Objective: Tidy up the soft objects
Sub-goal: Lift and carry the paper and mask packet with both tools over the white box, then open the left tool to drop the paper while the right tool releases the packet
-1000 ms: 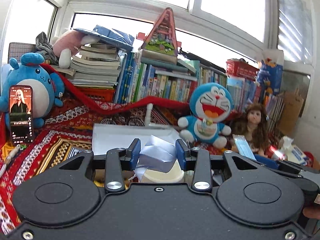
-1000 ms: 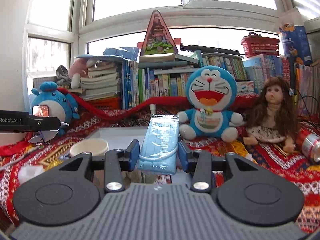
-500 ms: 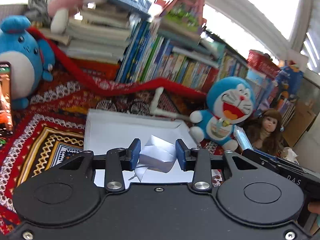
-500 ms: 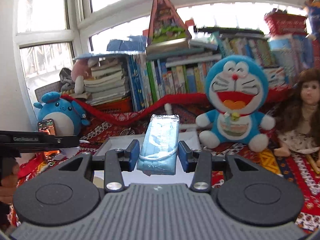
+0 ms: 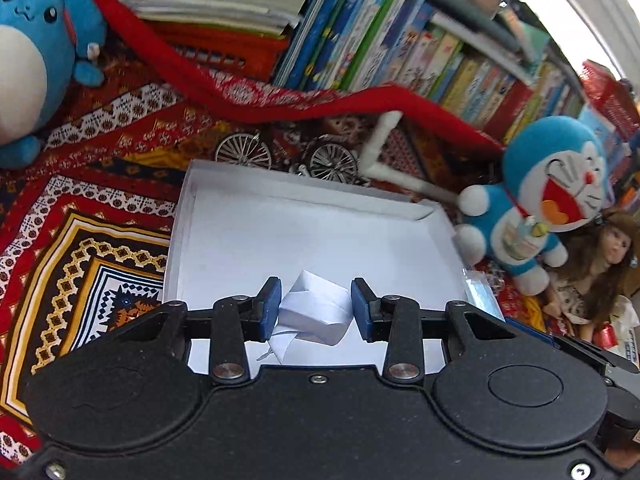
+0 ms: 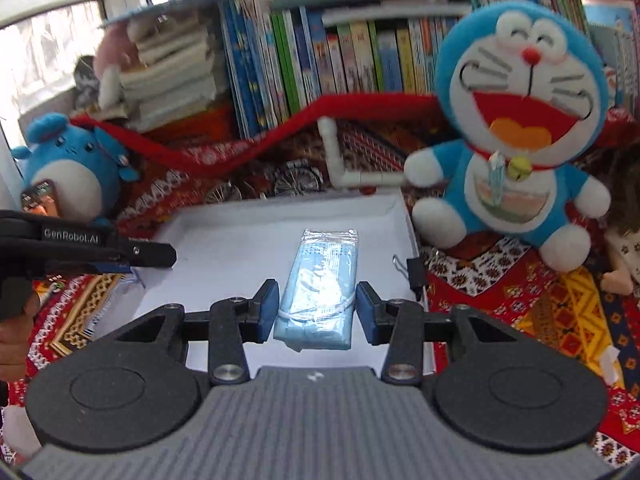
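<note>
Fingers of the left gripper (image 5: 315,309) clamped white wrapping (image 5: 316,310); the right gripper (image 6: 316,306) pinched a mask pack (image 6: 320,280) over the white tray (image 6: 240,240).

Books (image 6: 328,52), doll (image 5: 600,268), perhaps toy bicycle (image 5: 288,154).

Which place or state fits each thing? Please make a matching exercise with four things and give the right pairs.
Things:
1. tissue
2. mask pack
3. binder clip
4. tray

Places or states:
A. clipped on the tray's right rim
B. between the right gripper's fingers
C. lying on the patterned cloth
D. between the left gripper's fingers

Pairs: 1-D, 2-B, 3-A, 4-C
</note>
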